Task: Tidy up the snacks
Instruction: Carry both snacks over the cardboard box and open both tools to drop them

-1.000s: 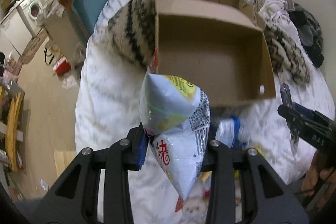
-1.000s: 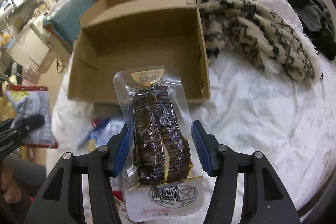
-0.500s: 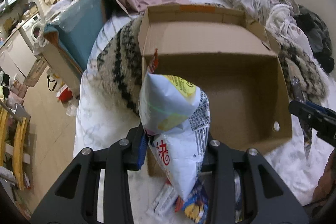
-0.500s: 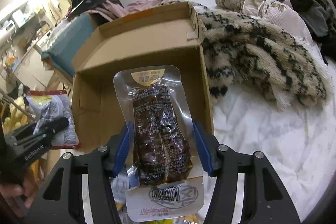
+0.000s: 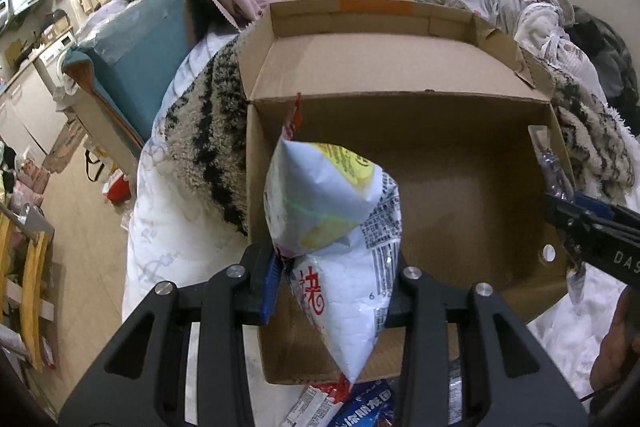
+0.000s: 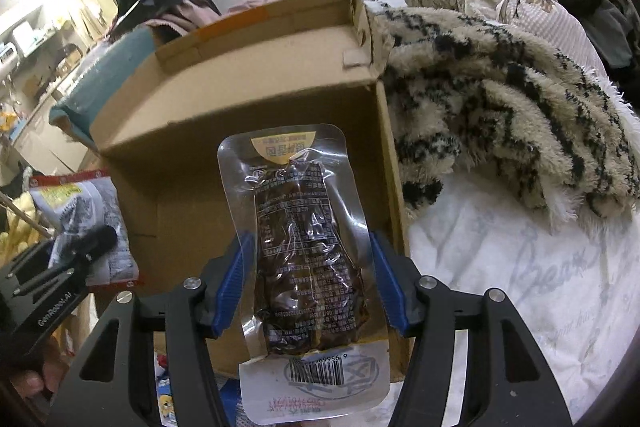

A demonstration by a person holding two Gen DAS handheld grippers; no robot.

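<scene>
I hover both grippers over the cardboard box (image 5: 460, 187), left fingers (image 5: 270, 277) pinching the light, crinkly chip bag (image 5: 332, 227) mid-body, right fingers (image 6: 384, 279) opening around the slippery vacuum-sealed meat pouch (image 6: 308, 255).

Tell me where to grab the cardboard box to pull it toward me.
Pinch the near wall of the box at its top rim, coming straight down, one finger inside and one outside. That wall is thin, upright and open-topped; the far side carries a loose flap.
</scene>
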